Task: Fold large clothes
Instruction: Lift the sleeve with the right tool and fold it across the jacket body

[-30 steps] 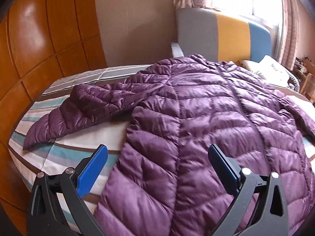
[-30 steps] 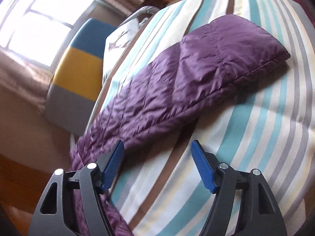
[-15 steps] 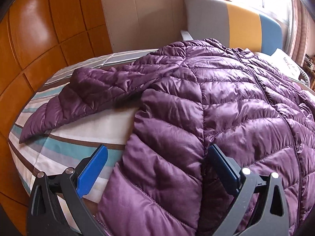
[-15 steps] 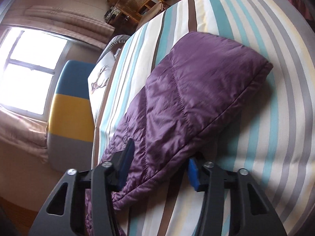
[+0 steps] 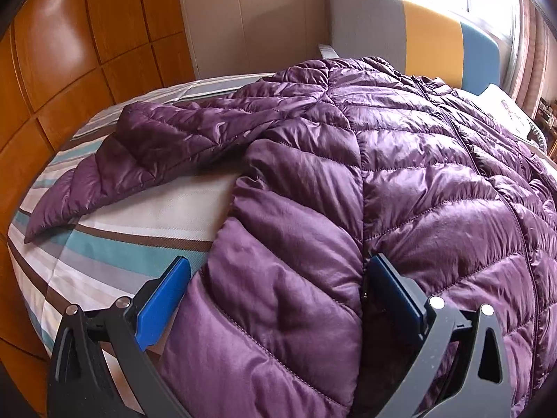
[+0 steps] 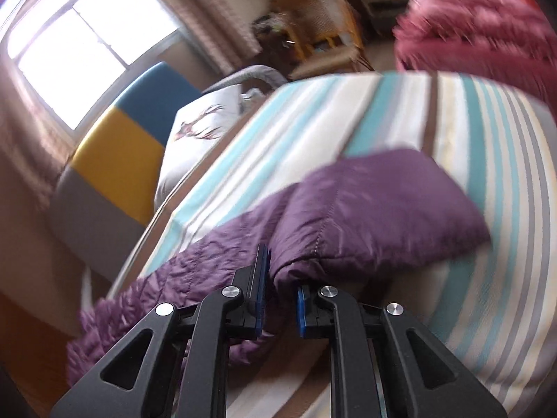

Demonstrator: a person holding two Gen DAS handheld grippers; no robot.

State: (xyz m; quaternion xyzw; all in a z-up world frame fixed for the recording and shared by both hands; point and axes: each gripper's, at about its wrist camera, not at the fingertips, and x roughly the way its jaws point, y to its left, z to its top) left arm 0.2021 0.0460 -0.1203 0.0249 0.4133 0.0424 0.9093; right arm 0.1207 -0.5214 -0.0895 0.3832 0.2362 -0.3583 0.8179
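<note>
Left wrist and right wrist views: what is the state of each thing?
Purple jacket: spread flat on the striped bed.
Far sleeve: bent, lying on the bed.
Near sleeve: pinched, raised.
Left gripper: open, straddling the jacket side.
Right gripper: closing on the near sleeve.

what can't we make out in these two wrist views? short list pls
- Left wrist view: jacket hem runs off the bottom edge behind the left tongs; contact with its blue pads unclear.
- Left wrist view: the jacket's far sleeve is cut off by the right edge.
- Right wrist view: motion blur smears the furniture and red fabric.
- Right wrist view: right tongs closing on the sleeve; the fold hides how deep the bite is.
</note>
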